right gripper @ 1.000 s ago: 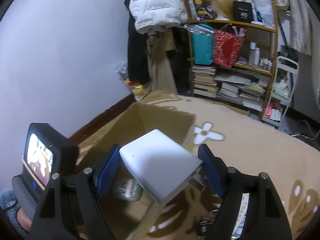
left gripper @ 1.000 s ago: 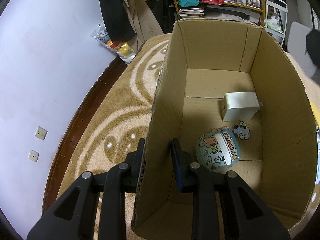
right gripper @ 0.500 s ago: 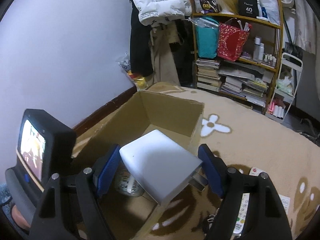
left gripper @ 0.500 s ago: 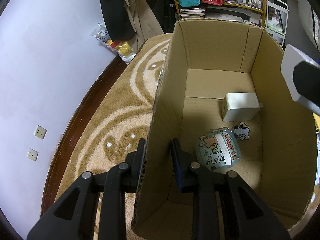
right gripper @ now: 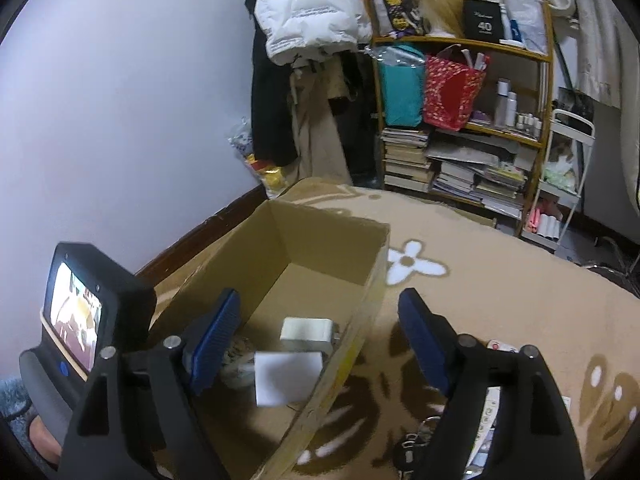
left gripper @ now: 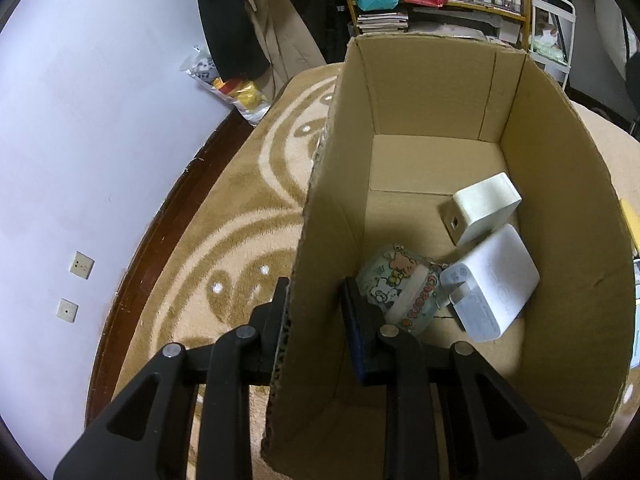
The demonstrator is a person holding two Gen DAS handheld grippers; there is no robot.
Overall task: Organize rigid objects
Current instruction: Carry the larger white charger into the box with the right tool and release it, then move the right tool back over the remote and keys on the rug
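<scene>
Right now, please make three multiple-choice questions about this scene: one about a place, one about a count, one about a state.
1. Where does the large white charger lie?
A. on the carpet
B. inside the cardboard box
C. on the shelf

2. How many white chargers are in the box?
A. one
B. two
C. four

3. What is the state of the right gripper?
A. open and empty
B. shut on a charger
C. shut on the box wall

Answers:
1 B, it rests on the box floor beside the cartoon tin.
2 B, the large one and a smaller charger behind it.
3 A, its blue fingers stand wide apart with nothing between them.
</scene>
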